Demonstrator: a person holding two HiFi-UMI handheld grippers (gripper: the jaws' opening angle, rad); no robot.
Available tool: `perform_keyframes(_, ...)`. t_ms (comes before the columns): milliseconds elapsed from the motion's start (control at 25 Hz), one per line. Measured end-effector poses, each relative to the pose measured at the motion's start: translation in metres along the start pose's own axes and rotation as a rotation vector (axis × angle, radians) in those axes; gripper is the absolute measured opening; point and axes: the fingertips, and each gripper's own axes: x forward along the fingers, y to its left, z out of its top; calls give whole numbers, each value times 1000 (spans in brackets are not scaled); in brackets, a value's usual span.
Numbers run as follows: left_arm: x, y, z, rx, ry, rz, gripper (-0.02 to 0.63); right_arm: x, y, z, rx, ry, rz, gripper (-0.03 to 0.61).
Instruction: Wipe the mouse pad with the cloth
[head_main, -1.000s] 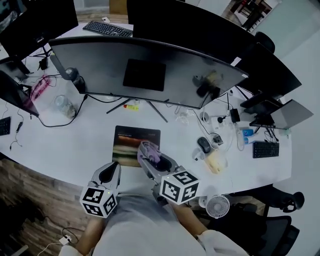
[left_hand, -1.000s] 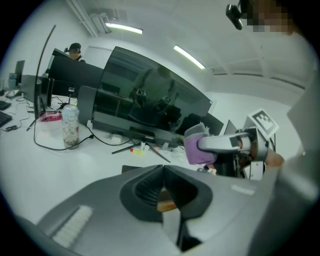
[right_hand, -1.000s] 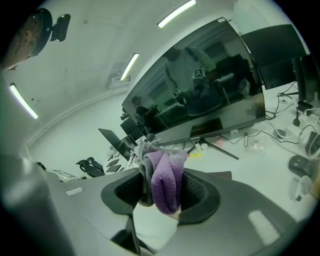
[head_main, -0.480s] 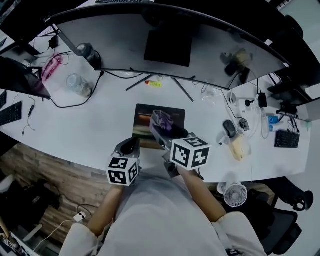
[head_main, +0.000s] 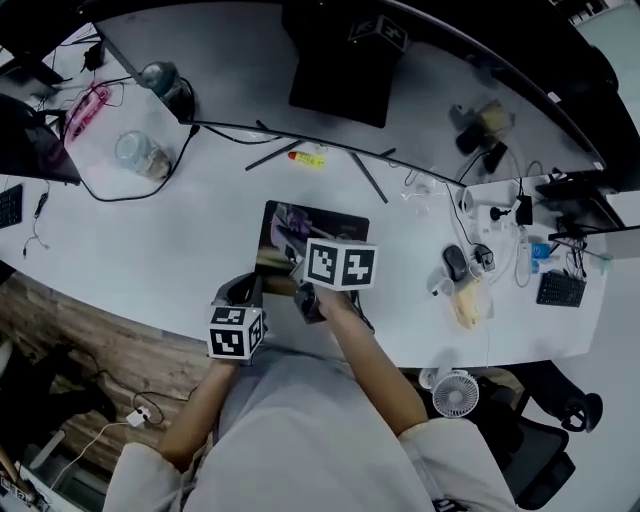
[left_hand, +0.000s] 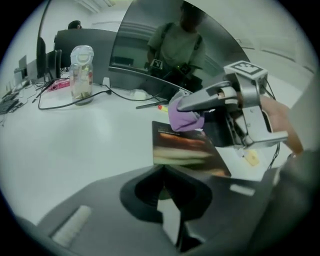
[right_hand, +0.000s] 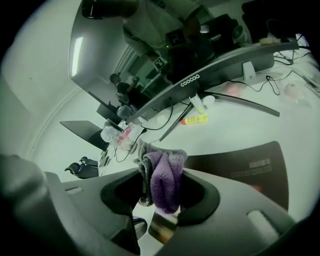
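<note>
The dark mouse pad (head_main: 330, 232) with a printed picture lies on the white desk in front of the monitor stand. My right gripper (head_main: 292, 232) is shut on a purple and grey cloth (head_main: 291, 222), which hangs over the pad's far left part. The right gripper view shows the cloth (right_hand: 162, 177) bunched between the jaws, with the pad (right_hand: 240, 165) beyond. My left gripper (head_main: 250, 288) is at the pad's near left corner. Its jaws are shut, their tips right at the pad's near edge (left_hand: 180, 159). From there I see the cloth (left_hand: 184, 116) in the right gripper (left_hand: 186, 106).
A wide curved monitor (head_main: 330, 60) stands behind the pad on splayed legs. A yellow tube (head_main: 308, 157) lies near them. A glass jar (head_main: 135, 152) and cables are at the left. A mouse (head_main: 455, 262), a small fan (head_main: 455, 393) and clutter are at the right.
The right gripper has carried the cloth forward and left, from the pad's near edge to its far left part. The left gripper stays at the near left corner. The head camera shifted.
</note>
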Motion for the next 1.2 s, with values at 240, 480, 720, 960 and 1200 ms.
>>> perform_keyframes(240, 9, 9, -13, 3, 29, 6, 0, 32, -12, -5, 39, 23, -35, 186)
perform_keyframes(480, 10, 12, -21, 5, 20, 12, 0, 49, -10, -6, 26, 45, -49, 185)
perform_keyframes(720, 8, 12, -21, -33, -7, 10, 0, 54, -12, -5, -5, 66, -78, 184)
perform_keyframes(960, 8, 13, -20, -50, -15, 31, 0, 53, -12, -5, -6, 86, -87, 186)
perform_keyframes(1200, 8, 11, -21, -48, -22, 42, 0, 49, -15, -6, -6, 85, -93, 186)
